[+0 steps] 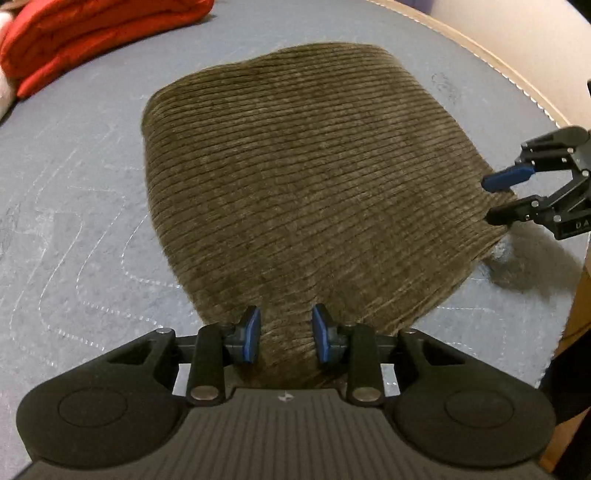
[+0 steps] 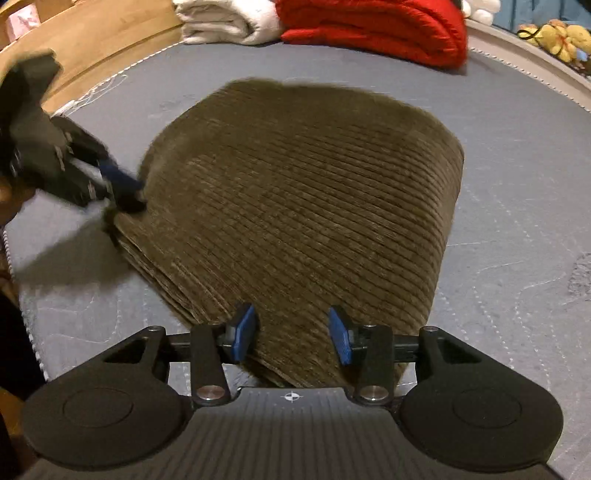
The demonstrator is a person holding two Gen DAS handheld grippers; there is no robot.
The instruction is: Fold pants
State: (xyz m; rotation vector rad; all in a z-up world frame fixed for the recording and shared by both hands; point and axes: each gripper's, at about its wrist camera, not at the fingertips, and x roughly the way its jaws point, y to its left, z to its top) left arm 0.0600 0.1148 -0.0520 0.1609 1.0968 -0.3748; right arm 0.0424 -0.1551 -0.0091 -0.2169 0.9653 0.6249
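Note:
Olive corduroy pants point(image 1: 306, 177) lie folded into a thick stack on the blue-grey mattress point(image 1: 74, 206). My left gripper point(image 1: 286, 332) sits low over the stack's near corner. Its blue pads point(image 1: 253, 332) stand a little apart and corduroy fills the gap; whether they press on it does not show. From the right wrist view it is a blur at the stack's left corner point(image 2: 125, 192). My right gripper point(image 2: 291, 332) hovers at the near edge of the pants point(image 2: 306, 206). Its jaws are apart, with fabric lying flat between them. It also shows at the right edge point(image 1: 496, 199).
A folded red blanket point(image 2: 373, 29) and a white one point(image 2: 221, 22) lie at the far end of the mattress. A wooden bed frame point(image 2: 96, 40) runs along the side. Stuffed toys point(image 2: 554, 37) sit beyond the far right edge.

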